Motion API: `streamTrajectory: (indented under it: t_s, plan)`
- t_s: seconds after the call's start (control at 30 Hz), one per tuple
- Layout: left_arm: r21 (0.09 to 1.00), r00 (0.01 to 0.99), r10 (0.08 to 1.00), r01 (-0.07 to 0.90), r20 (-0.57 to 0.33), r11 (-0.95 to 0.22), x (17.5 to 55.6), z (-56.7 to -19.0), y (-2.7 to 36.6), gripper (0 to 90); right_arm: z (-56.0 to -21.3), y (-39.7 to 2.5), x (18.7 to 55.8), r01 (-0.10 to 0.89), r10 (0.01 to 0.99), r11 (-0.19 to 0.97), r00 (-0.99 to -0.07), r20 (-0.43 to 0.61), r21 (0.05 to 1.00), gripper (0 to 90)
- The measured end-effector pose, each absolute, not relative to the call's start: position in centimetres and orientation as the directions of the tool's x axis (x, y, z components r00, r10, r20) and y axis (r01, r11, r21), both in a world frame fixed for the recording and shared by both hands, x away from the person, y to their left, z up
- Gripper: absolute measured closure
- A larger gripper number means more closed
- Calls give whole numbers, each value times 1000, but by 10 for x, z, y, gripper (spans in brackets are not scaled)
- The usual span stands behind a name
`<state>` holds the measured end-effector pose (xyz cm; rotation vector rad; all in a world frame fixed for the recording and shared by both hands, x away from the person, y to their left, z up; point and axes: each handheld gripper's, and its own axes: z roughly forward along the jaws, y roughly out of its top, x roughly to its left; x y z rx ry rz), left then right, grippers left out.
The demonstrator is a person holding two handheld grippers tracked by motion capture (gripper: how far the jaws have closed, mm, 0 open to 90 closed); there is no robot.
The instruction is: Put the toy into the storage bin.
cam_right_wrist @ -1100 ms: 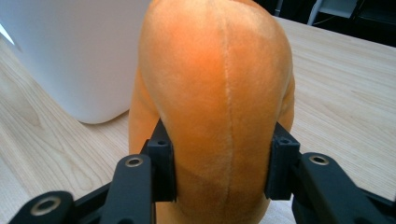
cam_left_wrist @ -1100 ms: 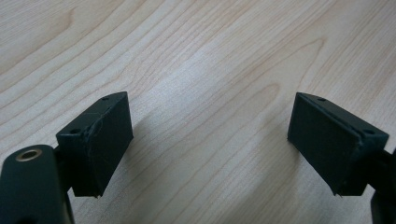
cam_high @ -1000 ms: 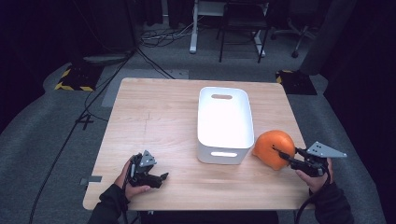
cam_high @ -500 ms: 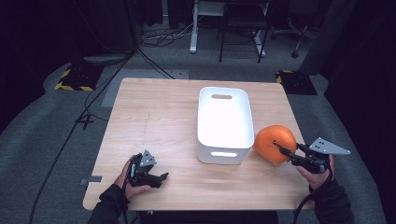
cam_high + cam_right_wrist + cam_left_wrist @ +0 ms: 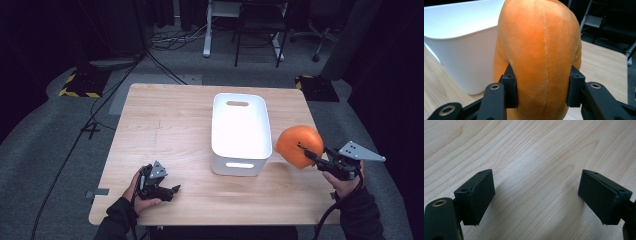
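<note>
Nearest the person, the left gripper (image 5: 172, 190) rests low over the front left of the worktop (image 5: 170, 125), its jaws spread wide with only bare wood between them. Farther right, the right gripper (image 5: 311, 156) is clamped on the orange plush toy (image 5: 298, 145), its pads pressing into both soft sides. The toy hangs above the worktop, just beside the right wall of the white bin (image 5: 240, 131).

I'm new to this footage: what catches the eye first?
The orange plush toy, pinched by the right gripper at the table's right edge, stands out most. Beside it, a white bin sits mid-table. The left gripper rests open near the front left, its fingers over bare wood.
</note>
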<state>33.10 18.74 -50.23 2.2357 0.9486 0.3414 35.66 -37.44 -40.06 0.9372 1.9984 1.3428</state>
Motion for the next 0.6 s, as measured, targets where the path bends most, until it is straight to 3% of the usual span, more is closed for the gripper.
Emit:
streamTrajectory:
  t_s: [0.6]
  plan:
    - [678,695,719,537,-20,-501,331,-502,187,142,-351,-366,366,141,789,234,-605,-103,962,554]
